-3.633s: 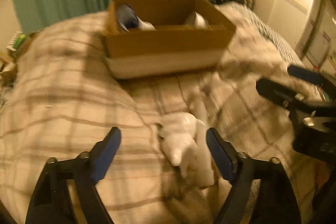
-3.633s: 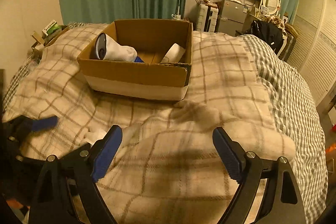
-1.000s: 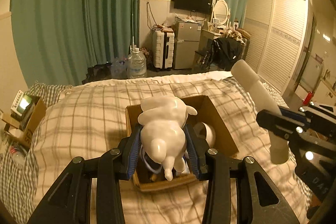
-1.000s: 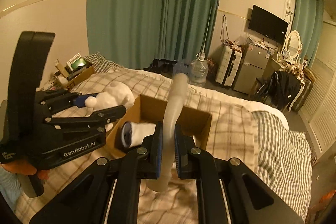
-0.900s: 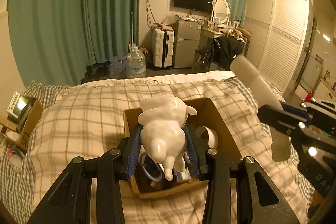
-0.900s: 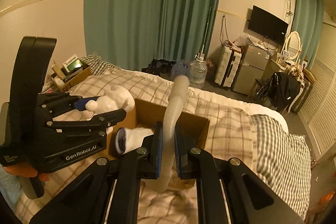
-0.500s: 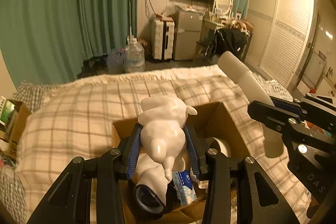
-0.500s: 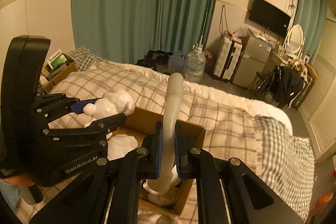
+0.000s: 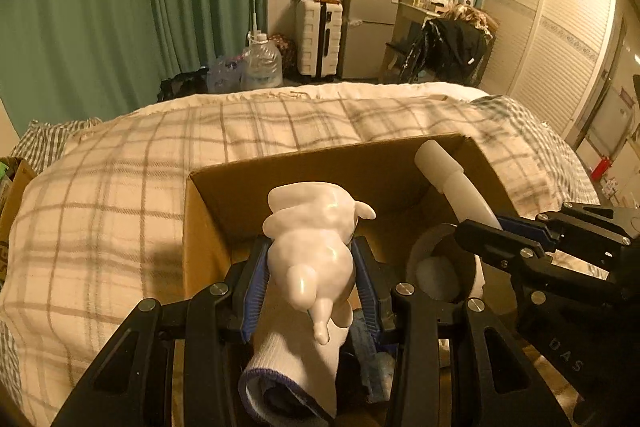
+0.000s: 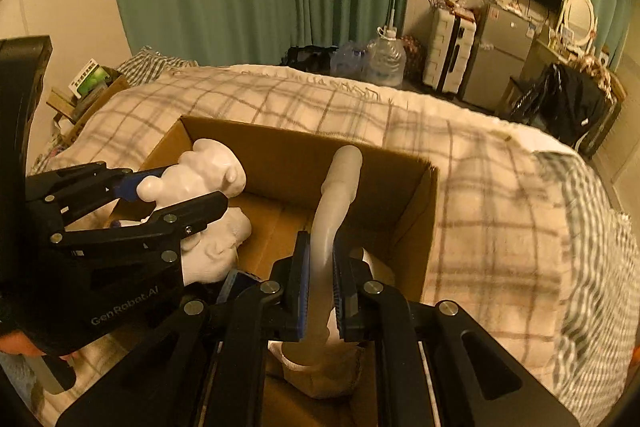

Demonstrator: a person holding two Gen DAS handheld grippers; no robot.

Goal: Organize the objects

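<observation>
Now both of my grippers hang inside the cardboard box (image 9: 208,227) on the plaid bed (image 9: 120,167), lower than 0.5 s ago, when they were above its rim. My left gripper (image 9: 310,285) pinches the white animal figurine (image 9: 312,247) between its 2 blue pads, directly above a rolled white sock (image 9: 288,367) lying in the box. My right gripper (image 10: 319,285) is clamped on the curved white tube (image 10: 334,211), whose upper end points toward the far box wall. A pale roll (image 9: 436,271) lies beneath the tube. Both items remain gripped, as before.
</observation>
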